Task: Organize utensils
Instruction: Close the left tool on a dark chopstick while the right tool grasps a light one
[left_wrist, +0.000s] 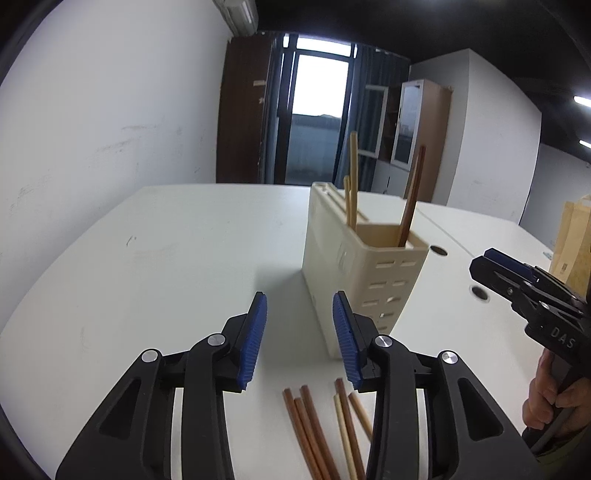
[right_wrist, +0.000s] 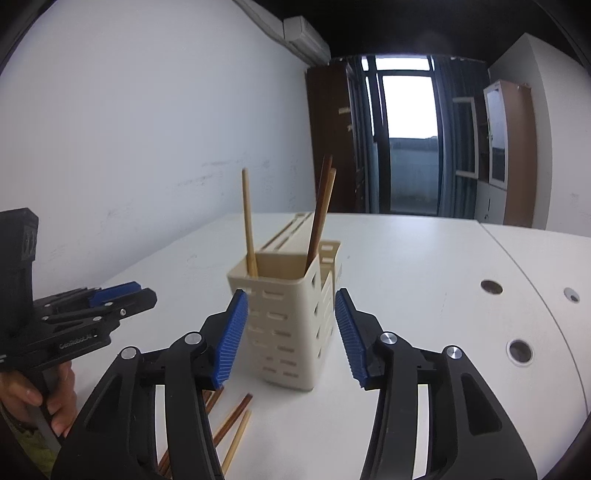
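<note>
Left gripper (left_wrist: 300, 339) spread wide, nothing between its blue pads, poised above loose chopsticks (left_wrist: 317, 432) lying on the white table (left_wrist: 166, 258). Cream utensil holder (left_wrist: 360, 266) upright just ahead, holding light and dark chopsticks.

Right gripper (right_wrist: 290, 338) likewise wide open and empty, fingers flanking the utensil holder (right_wrist: 288, 325) without touching. Loose chopsticks (right_wrist: 236, 424) flat on the table (right_wrist: 424, 266) below.

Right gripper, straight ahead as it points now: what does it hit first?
Most likely the holder. It stands directly ahead of the open right gripper, centred in the gap between the fingers, chopsticks upright inside. How far off it is cannot be judged.
</note>
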